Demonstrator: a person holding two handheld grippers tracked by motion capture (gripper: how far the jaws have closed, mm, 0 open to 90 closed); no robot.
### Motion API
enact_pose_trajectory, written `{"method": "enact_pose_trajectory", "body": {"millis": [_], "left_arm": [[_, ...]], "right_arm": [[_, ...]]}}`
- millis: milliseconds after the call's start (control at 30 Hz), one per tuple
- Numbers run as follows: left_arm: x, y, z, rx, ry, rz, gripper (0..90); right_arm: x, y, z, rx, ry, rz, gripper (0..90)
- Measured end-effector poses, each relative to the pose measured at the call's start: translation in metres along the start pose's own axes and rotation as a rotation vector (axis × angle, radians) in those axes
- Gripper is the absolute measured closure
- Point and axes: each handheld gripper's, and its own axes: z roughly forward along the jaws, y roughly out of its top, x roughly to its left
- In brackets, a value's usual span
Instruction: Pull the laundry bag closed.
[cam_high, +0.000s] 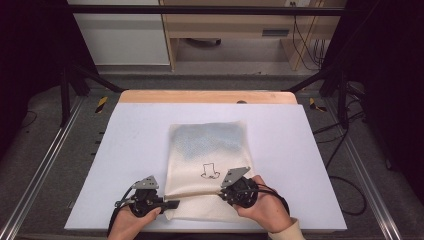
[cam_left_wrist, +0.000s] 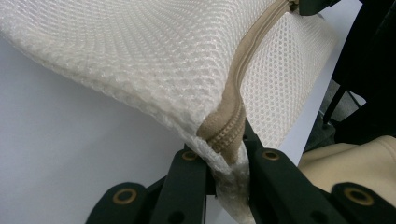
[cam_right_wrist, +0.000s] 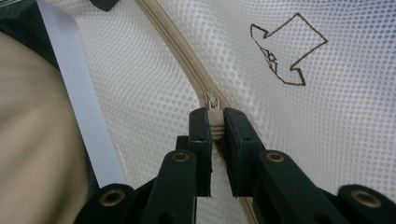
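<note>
The white mesh bag (cam_high: 210, 165) is lying mid-table on the pale mat (cam_high: 125, 150), zipper edge (cam_high: 200, 192) at 6 o'clock. The left gripper (cam_left_wrist: 228, 156) is clenching the zipper's end and the mesh corner. The right gripper (cam_right_wrist: 215, 122) is pinching the zipper pull (cam_right_wrist: 211, 105) at about 3 o'clock of the left one. Which way the slider is due to travel is unclear. Advice: be keeping the left anchor taut and drawing the pull straight along the tape, low, without lifting the bag.
</note>
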Motion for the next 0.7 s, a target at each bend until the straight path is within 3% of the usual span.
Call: {"method": "enact_pose_trajectory", "body": {"millis": [700], "left_arm": [[0.001, -0.001, 0.001, 0.007, 0.001, -0.004, 85.5]], "right_arm": [[-0.008, -0.021, -0.011, -0.014, -0.021, 0.042, 82.2]]}}
